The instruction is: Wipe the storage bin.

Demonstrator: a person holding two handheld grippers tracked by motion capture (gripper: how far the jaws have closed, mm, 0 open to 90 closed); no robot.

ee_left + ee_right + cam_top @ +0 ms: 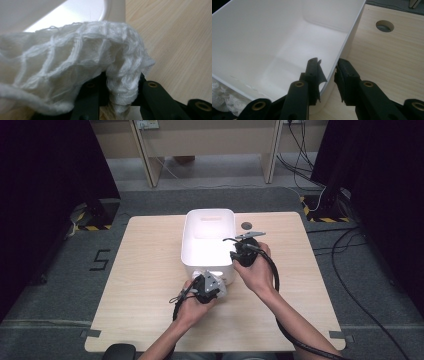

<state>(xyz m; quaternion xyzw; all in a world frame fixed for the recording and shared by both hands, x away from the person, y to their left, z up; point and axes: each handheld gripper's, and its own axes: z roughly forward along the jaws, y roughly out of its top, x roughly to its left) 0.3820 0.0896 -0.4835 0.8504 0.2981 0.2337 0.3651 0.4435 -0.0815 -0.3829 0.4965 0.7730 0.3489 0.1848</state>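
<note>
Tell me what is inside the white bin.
The white bin looks empty: bare floor and walls in the right gripper view. The white mesh cloth, clamped by the left gripper, drapes at its near rim and hides that corner.

Tool [329, 75]: our right tool's jaws straddle the tub wall.
Tub [262, 37]: white, on our surface [387, 57].
Mesh [224, 100]: lower left.

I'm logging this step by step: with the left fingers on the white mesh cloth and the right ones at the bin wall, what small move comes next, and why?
Probably lift the white mesh cloth over the near rim and into the white bin. The left gripper is pinching a bunch of it just outside the bin, the right gripper straddles the side wall as if to steady it, and the bin looks empty inside.
</note>
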